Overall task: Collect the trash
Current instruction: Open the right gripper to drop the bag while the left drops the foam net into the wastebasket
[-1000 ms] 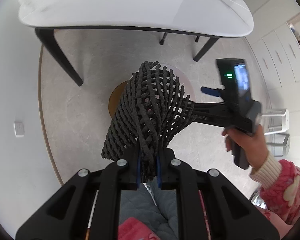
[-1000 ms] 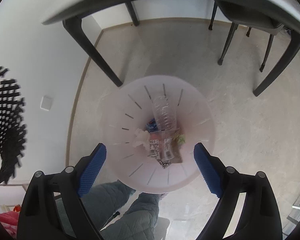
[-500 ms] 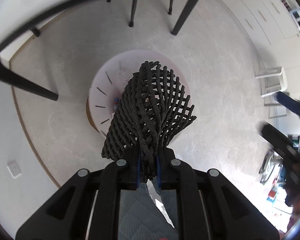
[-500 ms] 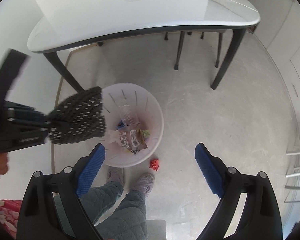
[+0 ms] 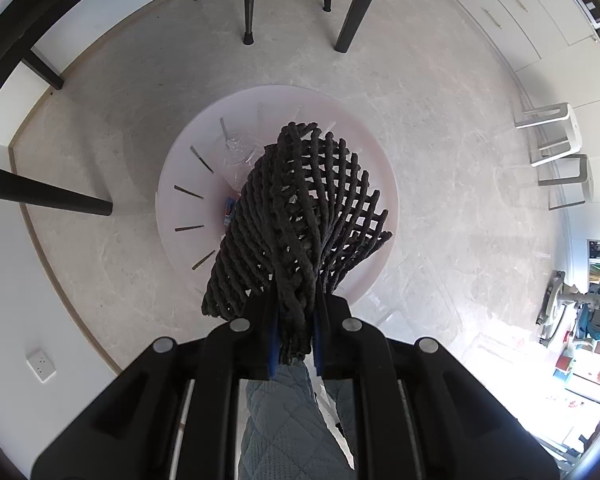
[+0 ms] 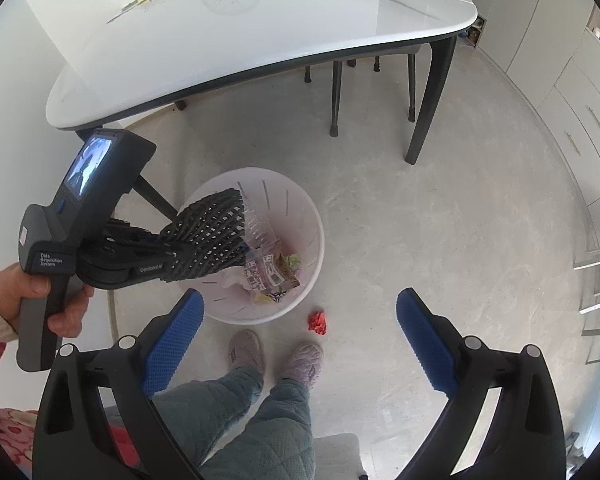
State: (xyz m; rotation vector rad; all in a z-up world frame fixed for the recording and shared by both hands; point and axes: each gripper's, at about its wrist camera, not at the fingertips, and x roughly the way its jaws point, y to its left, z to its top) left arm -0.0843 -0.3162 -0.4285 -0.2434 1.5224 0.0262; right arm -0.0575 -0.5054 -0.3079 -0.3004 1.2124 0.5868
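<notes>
Since a second ago the left claw (image 5: 294,342) has come down over the pink waste bin (image 5: 188,184), which now fills the middle of the left wrist view, and the right claw (image 6: 296,326) has pulled up and away, so its view takes in the whole bin (image 6: 312,236), the white table (image 6: 260,28) and the person's slippered feet (image 6: 276,354) on the floor.

The left claw is clenched on a black woven mesh mat (image 5: 300,216); the folded mat hangs from the pads above the bin's mouth. In the right wrist view the mat (image 6: 208,236) reaches over the bin's left rim, the hand (image 6: 36,300) holding the left claw's grip just left of it.

The right claw's jaws are opening, with nothing between the blue pads (image 6: 174,336).

Inside the bin lie a clear plastic bottle (image 6: 260,226), printed wrappers (image 6: 270,270) and crumpled white paper (image 6: 230,278). A red crumpled scrap (image 6: 317,322) lies on the floor just outside the bin's near rim, in front of the feet.
</notes>
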